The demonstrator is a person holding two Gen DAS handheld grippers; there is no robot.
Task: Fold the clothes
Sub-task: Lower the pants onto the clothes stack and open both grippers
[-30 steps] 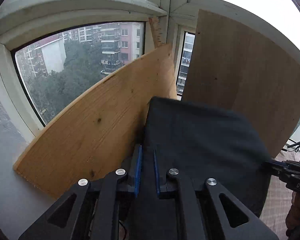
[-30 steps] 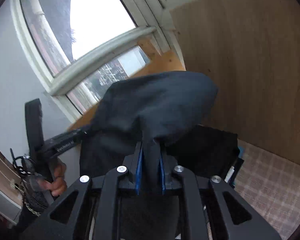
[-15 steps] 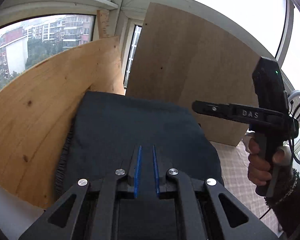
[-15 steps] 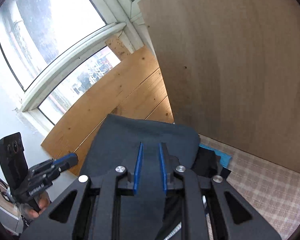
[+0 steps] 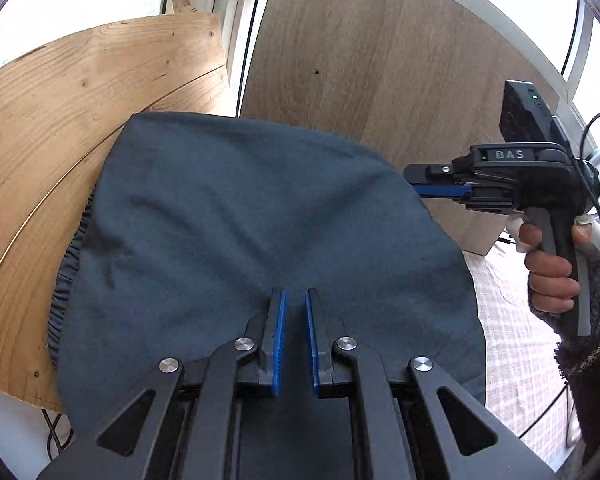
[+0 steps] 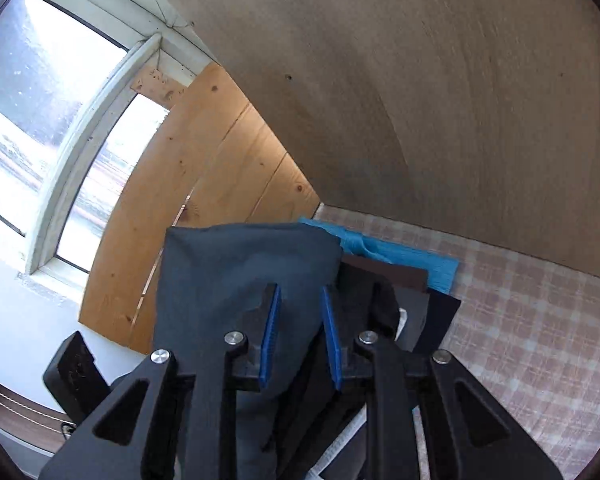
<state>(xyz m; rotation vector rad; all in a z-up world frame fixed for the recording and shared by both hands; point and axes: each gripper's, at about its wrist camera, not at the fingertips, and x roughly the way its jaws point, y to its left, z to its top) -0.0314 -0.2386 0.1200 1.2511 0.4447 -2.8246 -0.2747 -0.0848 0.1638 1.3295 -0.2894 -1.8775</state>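
Observation:
A dark slate-blue garment point(image 5: 252, 240) hangs spread between my two grippers, its gathered waistband along the left edge. My left gripper point(image 5: 294, 300) is shut on the near edge of the cloth, the blue pads pinching a fold. A hand holds my right gripper point(image 5: 424, 184) at the garment's right edge. In the right wrist view the right gripper point(image 6: 300, 296) has its jaws opening; the garment point(image 6: 236, 272) lies loosely between the pads. Under it is a stack of folded clothes point(image 6: 404, 276).
A pale wooden board point(image 5: 60, 128) and a darker brown board point(image 5: 380, 72) lean against the window behind. A checked cloth point(image 6: 520, 320) covers the table. In the stack, a blue folded piece point(image 6: 400, 256) lies farthest back. A black cable point(image 5: 596, 160) trails from the right gripper's handle.
Both grippers have come down and tipped forward with the garment, which now hangs low over the stack. The right gripper's pads have spread apart. The left grip is unchanged.

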